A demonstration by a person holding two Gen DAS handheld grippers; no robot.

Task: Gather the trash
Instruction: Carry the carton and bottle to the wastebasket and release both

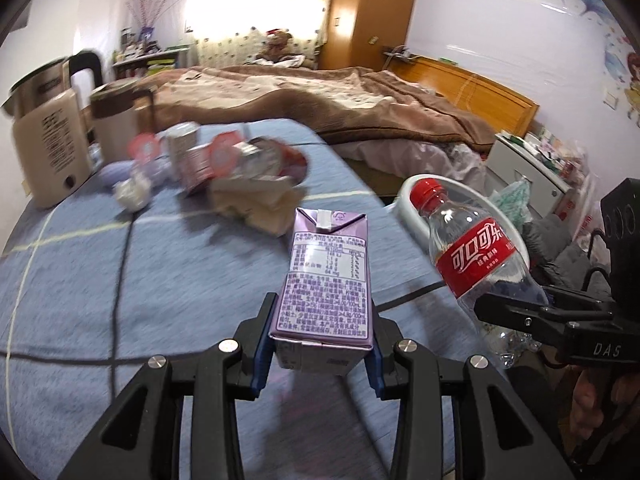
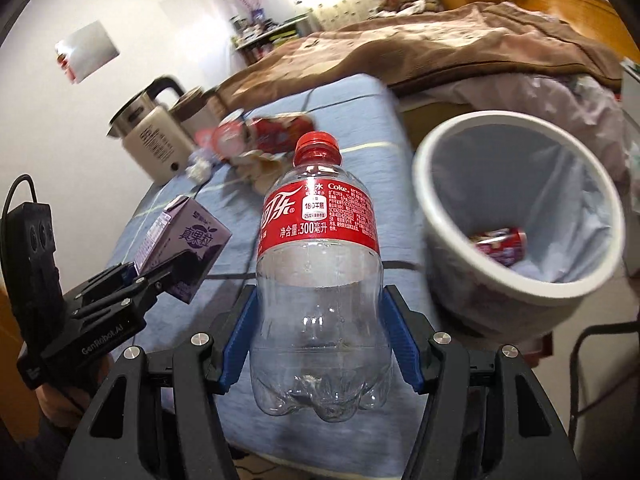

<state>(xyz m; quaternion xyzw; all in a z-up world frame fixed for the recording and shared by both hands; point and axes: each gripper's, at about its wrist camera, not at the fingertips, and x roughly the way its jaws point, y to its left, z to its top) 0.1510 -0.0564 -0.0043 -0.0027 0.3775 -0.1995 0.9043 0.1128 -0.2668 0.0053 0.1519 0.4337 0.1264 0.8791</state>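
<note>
left fingers [image 1: 316, 350] clamp purple carton [image 1: 326, 276], right fingers [image 2: 320, 344] empty bottle [image 2: 320, 280]; far litter [image 1: 224, 164] blurred.

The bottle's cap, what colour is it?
Red. The cap on the bottle shows best in the right wrist view.

- Left tongs [image 1: 318, 344]: two black arms with blue pads [image 1: 262, 350], closed onto the lower sides of a purple drink carton [image 1: 326, 276] that stands upright between them.
- Right tongs [image 2: 320, 340]: black arms with blue pads [image 2: 236, 344], clamped on the lower body of an empty clear cola bottle [image 2: 320, 280], red cap pointing away.
- The right tongs sit just to the right of the left tongs, both raised.
</note>
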